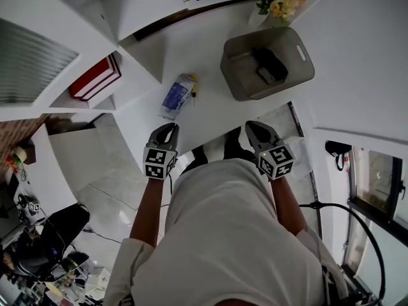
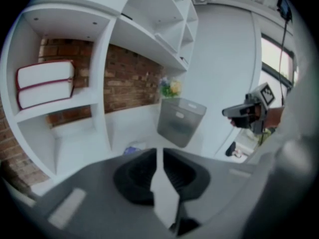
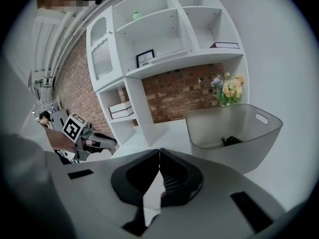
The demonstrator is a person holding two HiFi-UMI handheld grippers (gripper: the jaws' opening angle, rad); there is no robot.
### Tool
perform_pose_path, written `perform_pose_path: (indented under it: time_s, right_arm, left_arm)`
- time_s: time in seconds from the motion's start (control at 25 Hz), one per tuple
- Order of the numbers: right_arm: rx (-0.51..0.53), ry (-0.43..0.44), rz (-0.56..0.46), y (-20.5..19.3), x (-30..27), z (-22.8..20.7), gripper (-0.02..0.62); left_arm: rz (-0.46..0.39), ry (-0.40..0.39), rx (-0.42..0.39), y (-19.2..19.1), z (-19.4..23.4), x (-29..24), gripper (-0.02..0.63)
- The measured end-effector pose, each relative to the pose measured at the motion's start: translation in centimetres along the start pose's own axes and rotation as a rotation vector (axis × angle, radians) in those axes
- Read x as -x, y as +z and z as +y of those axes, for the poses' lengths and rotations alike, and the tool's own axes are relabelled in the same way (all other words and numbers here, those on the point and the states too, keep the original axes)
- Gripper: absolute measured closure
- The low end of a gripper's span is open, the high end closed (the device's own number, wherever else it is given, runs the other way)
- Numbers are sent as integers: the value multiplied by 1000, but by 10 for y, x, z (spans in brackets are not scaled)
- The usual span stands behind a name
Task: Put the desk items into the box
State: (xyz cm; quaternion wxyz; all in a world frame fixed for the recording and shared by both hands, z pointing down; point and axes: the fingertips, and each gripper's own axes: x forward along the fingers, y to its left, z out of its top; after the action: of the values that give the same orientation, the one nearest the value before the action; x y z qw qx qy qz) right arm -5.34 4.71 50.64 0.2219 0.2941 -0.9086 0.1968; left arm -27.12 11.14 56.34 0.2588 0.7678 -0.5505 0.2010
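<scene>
A grey see-through box (image 1: 237, 69) stands at the back right of the white desk (image 1: 210, 116), with black items (image 1: 269, 65) lying inside. A blue and white packet (image 1: 176, 96) lies flat on the desk left of the box, a small yellow thing (image 1: 193, 88) beside it. My left gripper (image 1: 168, 130) hovers at the desk's near edge just short of the packet, jaws shut and empty. My right gripper (image 1: 254, 130) hangs level with it, short of the box (image 3: 234, 133), also shut and empty. In the left gripper view the packet (image 2: 132, 148) shows just past the jaw tips.
A white shelf unit rises left of the desk with red-edged books (image 1: 95, 78) in a low compartment. A vase of yellow flowers (image 1: 280, 4) stands behind the box. My body is close against the desk's near edge.
</scene>
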Motion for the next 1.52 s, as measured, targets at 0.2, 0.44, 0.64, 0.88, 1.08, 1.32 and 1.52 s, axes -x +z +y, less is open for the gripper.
perform_pose_path:
  time_s: [0.2, 0.44, 0.64, 0.88, 1.08, 1.32, 1.52]
  right_arm:
    - [28, 39, 23, 11, -5, -20, 592]
    - [22, 59, 50, 9, -13, -36, 592]
    - [13, 81, 72, 4, -21, -38, 592]
    - [-16, 69, 89, -1, -22, -47, 592]
    - [-31, 42, 109, -6, -19, -56, 592]
    - [-66, 13, 121, -15, -14, -61, 592]
    - [-69, 7, 128, -17, -13, -65, 593]
  left_arm:
    - [61, 60, -18, -9, 14, -17, 546]
    - [133, 122, -72, -24, 33, -47, 537]
    - [206, 118, -75, -41, 44, -71, 478]
    - [301, 136, -107, -67, 66, -94, 434]
    - [392, 122, -166, -93, 79, -118, 347]
    - [468, 150, -200, -122, 93, -137, 273]
    - [504, 144, -145, -140, 97, -146, 261]
